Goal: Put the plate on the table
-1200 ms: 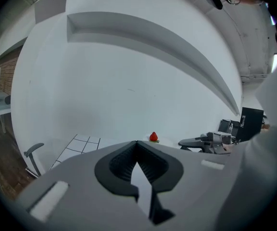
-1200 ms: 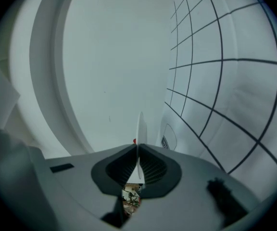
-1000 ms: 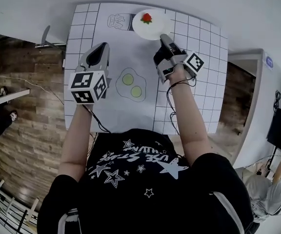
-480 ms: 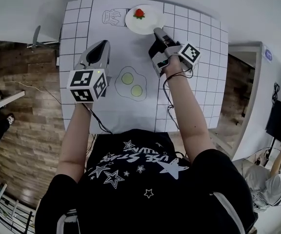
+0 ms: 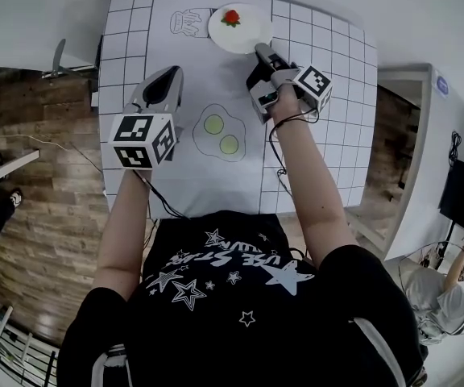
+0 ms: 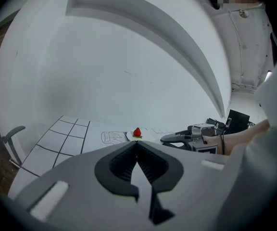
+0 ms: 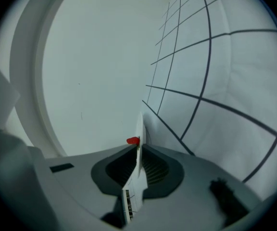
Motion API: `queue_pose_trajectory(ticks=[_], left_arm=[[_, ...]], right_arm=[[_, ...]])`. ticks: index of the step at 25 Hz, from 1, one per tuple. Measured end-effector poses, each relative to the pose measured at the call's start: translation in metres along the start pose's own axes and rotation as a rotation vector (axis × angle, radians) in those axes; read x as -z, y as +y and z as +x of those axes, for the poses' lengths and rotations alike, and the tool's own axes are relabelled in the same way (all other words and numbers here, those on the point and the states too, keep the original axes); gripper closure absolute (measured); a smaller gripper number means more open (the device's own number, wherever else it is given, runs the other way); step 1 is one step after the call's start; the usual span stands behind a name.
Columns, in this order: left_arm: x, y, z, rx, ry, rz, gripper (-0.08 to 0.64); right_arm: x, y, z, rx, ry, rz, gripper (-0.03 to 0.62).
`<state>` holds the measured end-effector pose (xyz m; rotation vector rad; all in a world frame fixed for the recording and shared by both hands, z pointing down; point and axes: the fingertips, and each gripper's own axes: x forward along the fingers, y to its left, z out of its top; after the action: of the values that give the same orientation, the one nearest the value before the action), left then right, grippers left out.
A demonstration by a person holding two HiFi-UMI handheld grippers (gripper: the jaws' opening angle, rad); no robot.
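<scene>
Plate (image 5: 242,35): white, round, carrying one small red piece (image 5: 230,17), perhaps a strawberry; we log it near the table's (image 5: 135,51) far edge.

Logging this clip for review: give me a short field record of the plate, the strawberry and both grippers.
plate: white, at far end of table, rim in right gripper
strawberry: on plate
right gripper: shut on plate rim
left gripper: shut, empty, above table, apart from plate
plate resting on table: cannot tell
</scene>
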<state>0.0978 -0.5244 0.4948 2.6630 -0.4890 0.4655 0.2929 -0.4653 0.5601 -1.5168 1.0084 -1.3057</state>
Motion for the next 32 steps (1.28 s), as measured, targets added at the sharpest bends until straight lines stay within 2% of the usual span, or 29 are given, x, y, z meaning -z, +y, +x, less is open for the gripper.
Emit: queue_pose_trajectory(ticks=[3,6,10,18,27,32], left_arm=[[0.002,-0.002,-0.003,0.01,0.003,-0.009,0.55],[0.005,-0.002,-0.004,0.017,0.009,-0.014,0.55],[0.01,-0.007,-0.006,0.034,0.02,-0.029,0.549],[0.013,-0.009,-0.014,0.051,0.025,-0.041,0.543],[0.008,-0.022,-0.018,0.081,-0.009,-0.051,0.541],[-0.004,-0.033,-0.027,0.078,-0.036,-0.014,0.541]], right_arm=[[-0.003,-0.001,-0.001,0.01,-0.025,0.002,0.57],[-0.004,-0.002,0.0,0.037,-0.024,-0.012,0.5],[0.005,-0.008,-0.002,0.097,0.023,-0.034,0.471],[0.0,-0.009,-0.016,0.146,-0.018,-0.093,0.465],[-0.01,0.003,-0.056,0.082,-0.1,-0.124,0.465],[0.003,0.033,-0.07,-0.011,-0.055,-0.214,0.484]])
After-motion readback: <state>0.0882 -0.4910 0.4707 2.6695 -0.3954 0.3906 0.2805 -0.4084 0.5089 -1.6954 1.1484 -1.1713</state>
